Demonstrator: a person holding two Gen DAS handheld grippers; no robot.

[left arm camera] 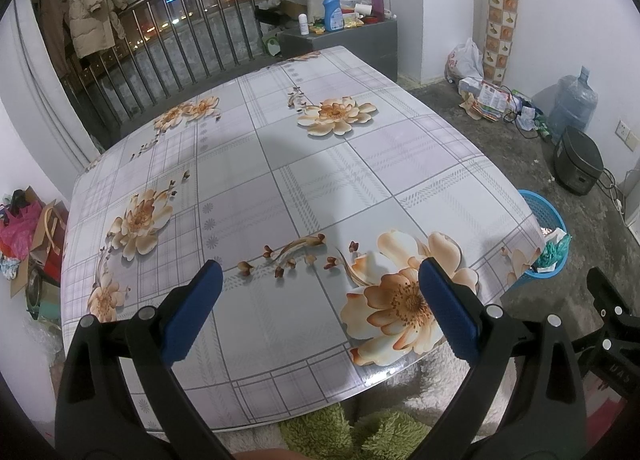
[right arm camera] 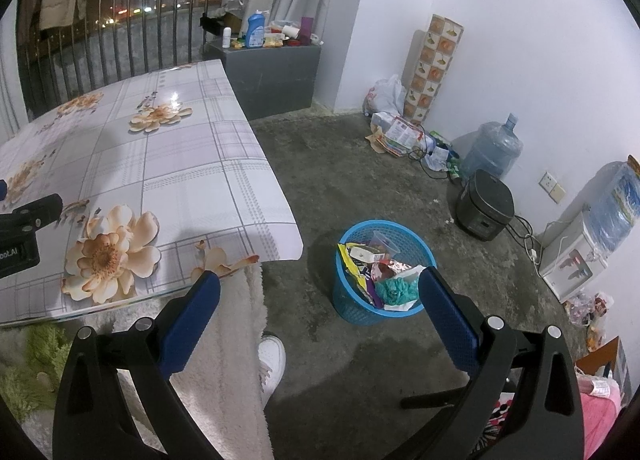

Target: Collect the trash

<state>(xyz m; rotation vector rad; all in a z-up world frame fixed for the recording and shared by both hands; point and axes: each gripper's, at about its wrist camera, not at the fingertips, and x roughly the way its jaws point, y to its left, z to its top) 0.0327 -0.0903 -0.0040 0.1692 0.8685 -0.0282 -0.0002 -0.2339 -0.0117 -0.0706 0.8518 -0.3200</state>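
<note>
Two tools are seen, each with its blue-padded jaws spread wide and nothing between them. The left tool is held over the near edge of the desk, which is covered with a glossy grey-checked cloth printed with cream and orange flowers. The right tool is held off the desk's right corner, above the grey concrete floor. The trash, a heap of crumpled wrappers, a clear plastic cup and a teal scrap, is found inside the round blue plastic mesh basket, which stands on the floor just beside the desk's right corner and lies between the right tool's fingers in that view. In the left wrist view the basket is partly hidden behind the desk's edge. A white shoe is seen on the floor beside a fluffy white cloth.
</note>
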